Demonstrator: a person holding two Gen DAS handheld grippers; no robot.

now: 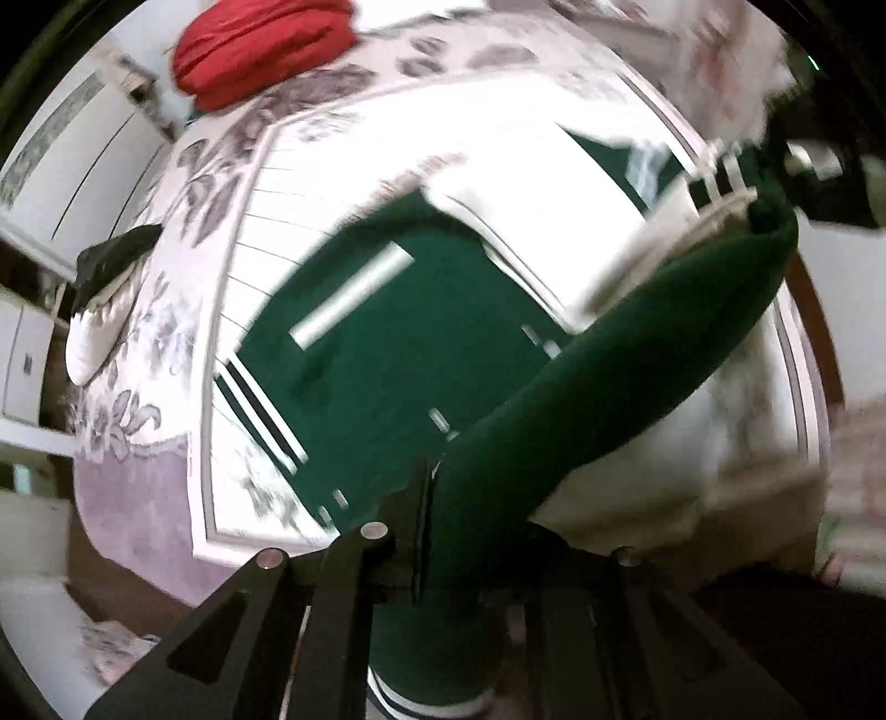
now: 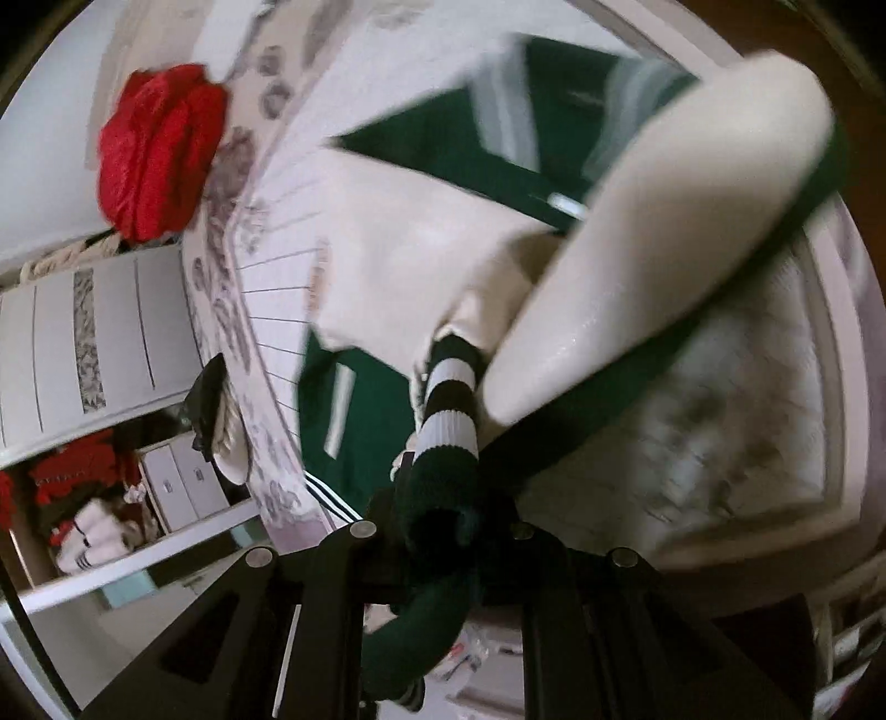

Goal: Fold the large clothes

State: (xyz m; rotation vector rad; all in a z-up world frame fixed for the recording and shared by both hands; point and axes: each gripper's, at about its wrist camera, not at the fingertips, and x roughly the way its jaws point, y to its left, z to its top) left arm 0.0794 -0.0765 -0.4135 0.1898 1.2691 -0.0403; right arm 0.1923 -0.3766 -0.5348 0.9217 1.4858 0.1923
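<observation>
Between my left jaws sits a thick fold of the dark green knit jacket with cream sleeves and white stripes [image 1: 387, 354]; my left gripper [image 1: 437, 531] is clamped down on that green fabric, which rises from the jaws up and to the right toward my other tool. Ahead of those jaws the jacket's green body lies spread on the pale quilted bedspread with a grey floral border [image 1: 232, 183], one cream sleeve across it. Far beyond the jaws, at the upper left, rests a red padded cushion [image 1: 260, 50], and off to their left a small black-and-white item I cannot make out.

My right gripper [image 2: 443, 531] is closed on the striped green-and-white ribbed cuff [image 2: 448, 410], with the cream sleeve [image 2: 664, 232] arching up and away to the right of the jaws.

I judge the fold as barely under way: edge and cuff are lifted, nothing is stacked flat yet, and both sleeves and the body remain to be brought in.

Left of my right jaws, low down, an open cardboard-coloured box [image 2: 22, 554] holds red and white clothing, though blur hides the details
</observation>
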